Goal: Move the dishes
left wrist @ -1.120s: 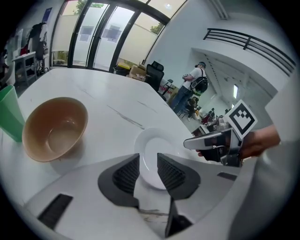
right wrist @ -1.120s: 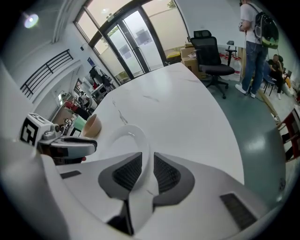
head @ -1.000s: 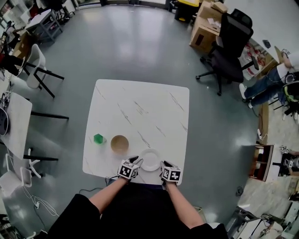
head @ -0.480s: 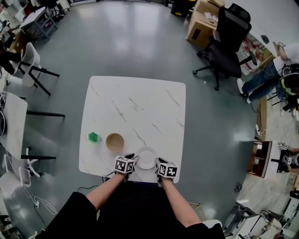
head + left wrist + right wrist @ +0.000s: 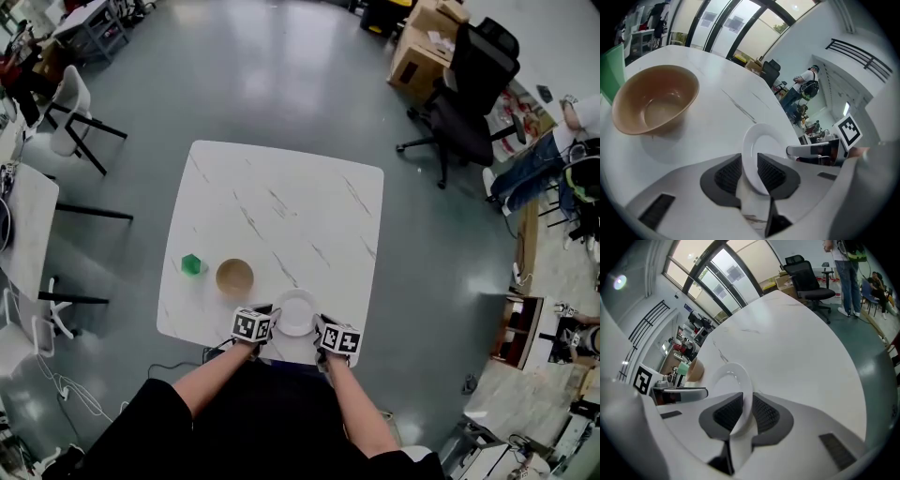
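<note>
A white plate [image 5: 296, 312] lies near the front edge of the marble table [image 5: 281, 206]. My left gripper [image 5: 271, 315] has the plate's left rim [image 5: 761, 150] between its pads; its jaws have just been closing onto it. From the other side my right gripper [image 5: 319, 324] is shut on the right rim [image 5: 733, 380]. Left of the plate stands a tan bowl [image 5: 234, 277], large in the left gripper view [image 5: 656, 101]. A small green block [image 5: 192, 264] sits beyond the bowl.
A black office chair [image 5: 464, 89] and cardboard boxes [image 5: 422, 47] stand at the far right. White chairs and side tables [image 5: 28, 216] line the left. A person [image 5: 553, 159] sits at the right edge. Grey floor surrounds the table.
The head view has shifted a little. Both grippers stay at the plate's two sides, the left one rolled slightly. Plate, bowl and green block keep their places on the table.
</note>
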Action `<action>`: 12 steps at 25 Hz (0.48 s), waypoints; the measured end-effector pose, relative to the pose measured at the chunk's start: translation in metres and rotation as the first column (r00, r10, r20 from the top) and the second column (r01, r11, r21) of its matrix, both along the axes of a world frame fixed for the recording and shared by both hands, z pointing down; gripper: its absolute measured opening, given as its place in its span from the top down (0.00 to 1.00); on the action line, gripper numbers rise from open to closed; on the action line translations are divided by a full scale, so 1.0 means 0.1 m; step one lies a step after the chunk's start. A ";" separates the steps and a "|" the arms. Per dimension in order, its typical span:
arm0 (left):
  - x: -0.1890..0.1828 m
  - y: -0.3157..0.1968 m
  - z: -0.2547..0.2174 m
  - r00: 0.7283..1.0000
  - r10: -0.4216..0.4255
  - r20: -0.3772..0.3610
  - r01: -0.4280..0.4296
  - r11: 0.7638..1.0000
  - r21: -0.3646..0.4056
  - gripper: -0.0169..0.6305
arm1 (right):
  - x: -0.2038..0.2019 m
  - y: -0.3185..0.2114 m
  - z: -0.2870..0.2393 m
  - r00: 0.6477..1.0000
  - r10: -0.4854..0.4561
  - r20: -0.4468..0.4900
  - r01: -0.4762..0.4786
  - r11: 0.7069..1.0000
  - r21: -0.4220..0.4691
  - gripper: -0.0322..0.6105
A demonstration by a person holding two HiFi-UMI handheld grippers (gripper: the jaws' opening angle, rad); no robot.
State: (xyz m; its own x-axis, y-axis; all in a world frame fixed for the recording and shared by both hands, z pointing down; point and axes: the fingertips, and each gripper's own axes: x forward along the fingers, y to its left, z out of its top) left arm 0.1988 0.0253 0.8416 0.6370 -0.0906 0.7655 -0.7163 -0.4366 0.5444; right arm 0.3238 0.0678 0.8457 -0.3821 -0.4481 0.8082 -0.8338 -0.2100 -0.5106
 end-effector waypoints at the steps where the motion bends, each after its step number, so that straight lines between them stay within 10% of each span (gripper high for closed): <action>1: -0.02 0.00 0.01 1.000 -0.019 0.002 0.019 1.000 -0.007 0.80 | 0.00 0.00 0.00 1.000 -0.002 -0.003 0.002 1.000 -0.001 0.83; 12: -0.31 0.18 -0.04 0.999 -0.041 0.020 0.042 0.999 -0.035 0.87 | -0.22 0.06 -0.12 0.998 -0.034 -0.055 0.034 0.999 0.009 0.84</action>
State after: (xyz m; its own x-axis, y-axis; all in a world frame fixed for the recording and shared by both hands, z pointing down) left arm 0.1673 0.0428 0.8379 0.6185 -0.0892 0.7807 -0.7438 -0.3870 0.5450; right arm 0.3017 0.0740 0.8339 -0.3528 -0.4441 0.8236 -0.8670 -0.1759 -0.4662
